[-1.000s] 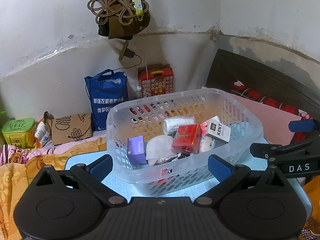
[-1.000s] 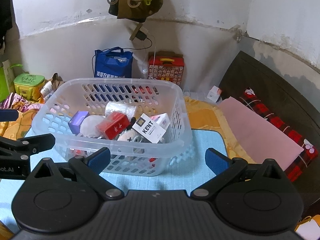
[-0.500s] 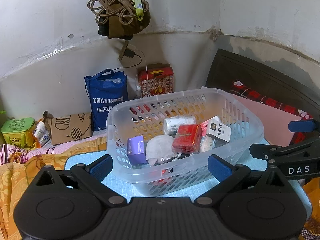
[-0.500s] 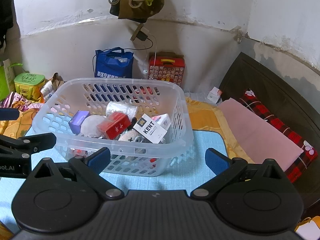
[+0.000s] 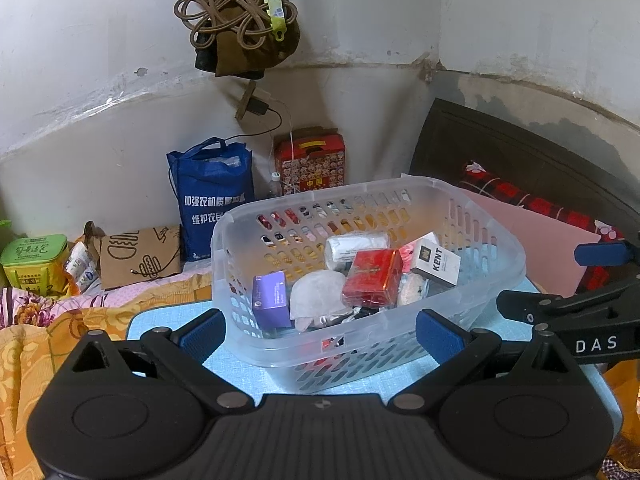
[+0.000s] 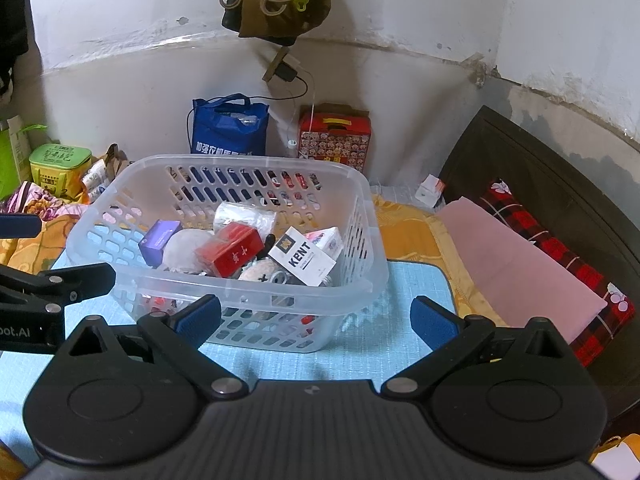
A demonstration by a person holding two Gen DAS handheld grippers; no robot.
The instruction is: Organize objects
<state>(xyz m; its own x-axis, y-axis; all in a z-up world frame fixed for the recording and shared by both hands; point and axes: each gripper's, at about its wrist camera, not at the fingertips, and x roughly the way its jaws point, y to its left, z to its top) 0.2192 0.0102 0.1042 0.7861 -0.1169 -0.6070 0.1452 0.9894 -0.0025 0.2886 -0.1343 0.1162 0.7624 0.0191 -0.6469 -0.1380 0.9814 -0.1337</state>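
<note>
A clear plastic basket (image 5: 472, 280) (image 6: 360, 280) stands on a light blue mat (image 5: 168, 320) (image 6: 416, 288). Inside lie a purple box (image 5: 270, 300) (image 6: 158, 240), a red box (image 5: 372, 278) (image 6: 232, 250), a white KENT box (image 5: 436, 262) (image 6: 302, 262), a white roll (image 5: 354, 244) (image 6: 240, 216) and a crumpled white item (image 5: 316, 300) (image 6: 184, 246). My left gripper (image 5: 320, 334) is open and empty, just in front of the basket. My right gripper (image 6: 316, 322) is open and empty at the basket's near right side. Each gripper shows at the edge of the other's view.
A blue bag (image 5: 214, 204) (image 6: 230, 128), a red patterned box (image 5: 314, 162) (image 6: 334, 136), a brown paper bag (image 5: 138, 256) and a green tin (image 5: 34, 260) (image 6: 60, 166) stand along the wall. A pink cloth (image 6: 520, 276) and a dark headboard (image 6: 560, 184) lie to the right.
Both views have shifted very slightly. The grippers stay open and the basket's contents have not moved.
</note>
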